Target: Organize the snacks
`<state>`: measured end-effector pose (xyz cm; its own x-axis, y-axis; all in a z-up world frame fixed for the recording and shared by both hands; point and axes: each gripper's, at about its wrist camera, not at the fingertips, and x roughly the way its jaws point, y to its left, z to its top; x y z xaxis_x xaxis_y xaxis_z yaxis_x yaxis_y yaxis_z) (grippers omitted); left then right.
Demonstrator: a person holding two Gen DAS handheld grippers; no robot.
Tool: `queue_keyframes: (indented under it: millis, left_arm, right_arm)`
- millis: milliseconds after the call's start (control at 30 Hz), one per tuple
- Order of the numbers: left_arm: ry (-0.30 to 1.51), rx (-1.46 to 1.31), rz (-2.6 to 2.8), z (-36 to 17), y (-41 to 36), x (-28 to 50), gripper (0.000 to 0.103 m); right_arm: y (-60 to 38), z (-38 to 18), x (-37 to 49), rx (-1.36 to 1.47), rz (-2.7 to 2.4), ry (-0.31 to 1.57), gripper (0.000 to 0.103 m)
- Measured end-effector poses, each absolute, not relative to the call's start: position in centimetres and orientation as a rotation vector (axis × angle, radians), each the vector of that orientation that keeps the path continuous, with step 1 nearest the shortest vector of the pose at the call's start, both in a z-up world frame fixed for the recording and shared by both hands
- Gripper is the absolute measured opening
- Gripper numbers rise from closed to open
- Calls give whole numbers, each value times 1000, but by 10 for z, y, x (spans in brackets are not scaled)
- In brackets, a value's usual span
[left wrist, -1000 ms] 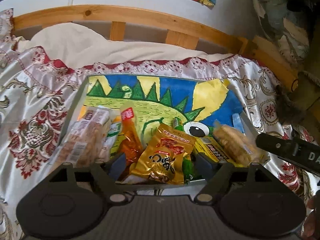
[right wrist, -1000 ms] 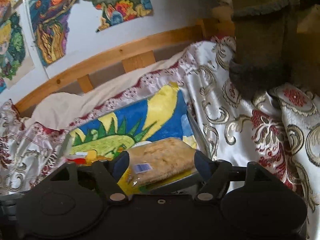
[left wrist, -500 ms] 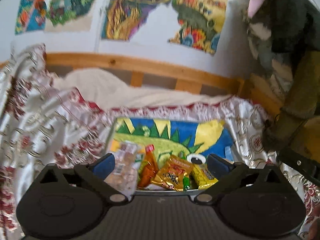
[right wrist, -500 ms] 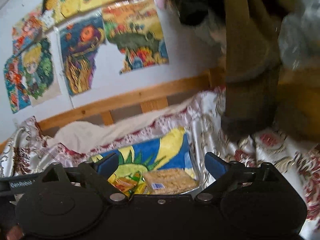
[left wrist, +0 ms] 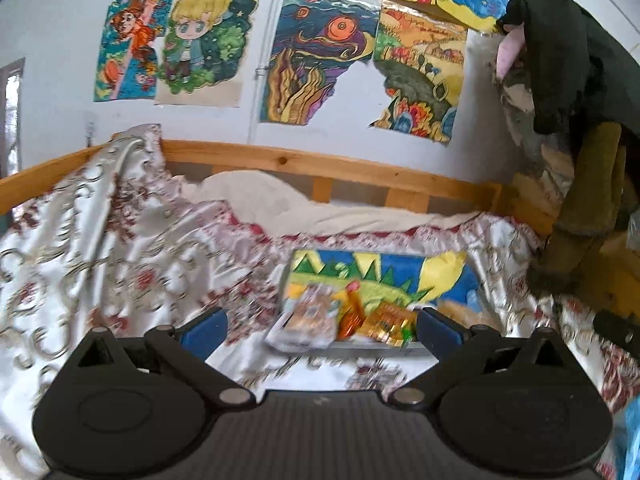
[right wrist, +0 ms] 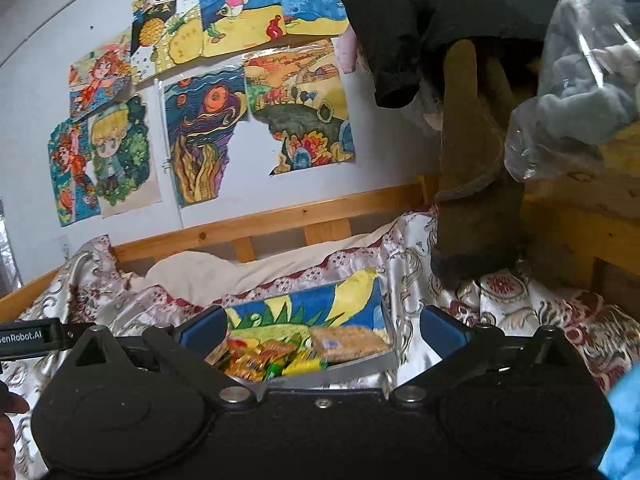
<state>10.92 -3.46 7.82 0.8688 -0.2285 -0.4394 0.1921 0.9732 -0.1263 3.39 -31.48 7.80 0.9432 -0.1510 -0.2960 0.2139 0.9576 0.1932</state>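
Bright paper drawings (left wrist: 320,56) hang on the white wall above a wooden bed rail (left wrist: 320,164). Shiny white cloth with red flowers (left wrist: 120,264) covers the bed. On it sits a flat tray with a blue, green and yellow dinosaur picture (right wrist: 352,296).

All the snacks lie in a row at the near edge of the tray: a pale see-through pack (left wrist: 308,320), a thin orange pack (left wrist: 350,316), a gold crinkly bag (left wrist: 390,324) and a tan cracker pack (right wrist: 350,342).

The left gripper (left wrist: 320,326) has its blue fingers (left wrist: 202,326) spread wide and holds nothing. The right gripper (right wrist: 320,330) is wide apart and empty too. Both hang above and apart from the tray.

The snacks look tidy, so the job seems almost done. To finish well, I think it is best to move slowly, keep the fingers high, and not bump the tray or pull the slippery cloth.
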Motion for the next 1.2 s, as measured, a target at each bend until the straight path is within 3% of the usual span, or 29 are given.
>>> queue_keyframes:
  millis: [467,1200]
  left_arm:
    - [508,-59,-217,60,-9,38,103]
    - [487,8,-232,56,-16,20,103]
  right_arm:
    - [-290,73,-32,220,-160,314,102]
    - [-274,62,-47,159,-133,377,102]
